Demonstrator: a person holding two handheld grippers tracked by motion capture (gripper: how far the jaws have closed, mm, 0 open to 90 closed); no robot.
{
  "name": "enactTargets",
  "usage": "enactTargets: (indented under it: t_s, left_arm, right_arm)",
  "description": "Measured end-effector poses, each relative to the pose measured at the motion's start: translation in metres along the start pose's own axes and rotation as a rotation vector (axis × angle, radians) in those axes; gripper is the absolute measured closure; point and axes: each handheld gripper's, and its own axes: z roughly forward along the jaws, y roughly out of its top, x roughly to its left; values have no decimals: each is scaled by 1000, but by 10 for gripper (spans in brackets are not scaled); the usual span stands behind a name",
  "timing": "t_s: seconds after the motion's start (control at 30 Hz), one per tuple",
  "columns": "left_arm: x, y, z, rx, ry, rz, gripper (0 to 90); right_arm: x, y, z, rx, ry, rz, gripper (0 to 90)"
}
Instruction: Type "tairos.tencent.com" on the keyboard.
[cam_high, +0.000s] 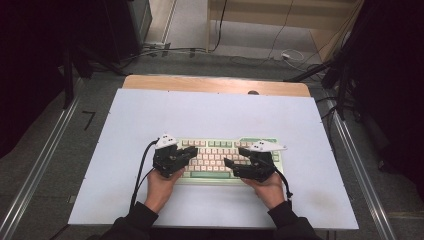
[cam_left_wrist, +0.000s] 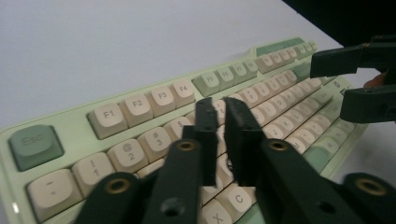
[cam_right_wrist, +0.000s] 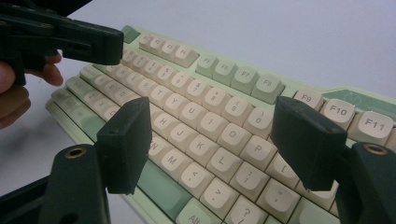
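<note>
A pale green keyboard (cam_high: 215, 150) with cream keys lies on the white table mat (cam_high: 200, 110), near the front. My left gripper (cam_high: 192, 152) hovers over the keyboard's left end, its jaws almost together with nothing between them. In the left gripper view the left gripper (cam_left_wrist: 219, 105) points over the number row of the keyboard (cam_left_wrist: 140, 107). My right gripper (cam_high: 234, 156) is above the keyboard's right half, jaws wide apart. In the right gripper view the right gripper (cam_right_wrist: 212, 112) straddles the letter keys of the keyboard (cam_right_wrist: 224, 70) without touching them.
The mat covers a wooden table (cam_high: 215, 84) whose far edge shows bare. Metal rails (cam_high: 45, 150) run along both sides of it. Cables and dark stands sit on the floor beyond. The other gripper shows in each gripper view, as the right gripper (cam_left_wrist: 334, 84) and the left gripper (cam_right_wrist: 109, 46).
</note>
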Motion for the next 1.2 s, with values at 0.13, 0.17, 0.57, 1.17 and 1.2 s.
enactTargets:
  t_s: [0.13, 0.17, 0.57, 1.17, 1.2]
  left_arm:
    - [-4, 6, 11, 36, -10, 18, 900]
    - [-6, 7, 14, 42, -12, 21, 900]
    - [-13, 7, 34, 130, -2, 36, 900]
    - [-16, 11, 33, 145, -6, 27, 900]
    - [-16, 12, 30, 130, -16, 21, 882]
  right_arm:
    - [0, 0, 0, 2, 1, -2, 281]
    - [0, 0, 0, 2, 0, -2, 282]
    - [0, 0, -1, 1, 0, 1, 294]
    - [-1, -1, -2, -3, -2, -1, 300]
    - [-1, -1, -3, -4, -1, 1, 300]
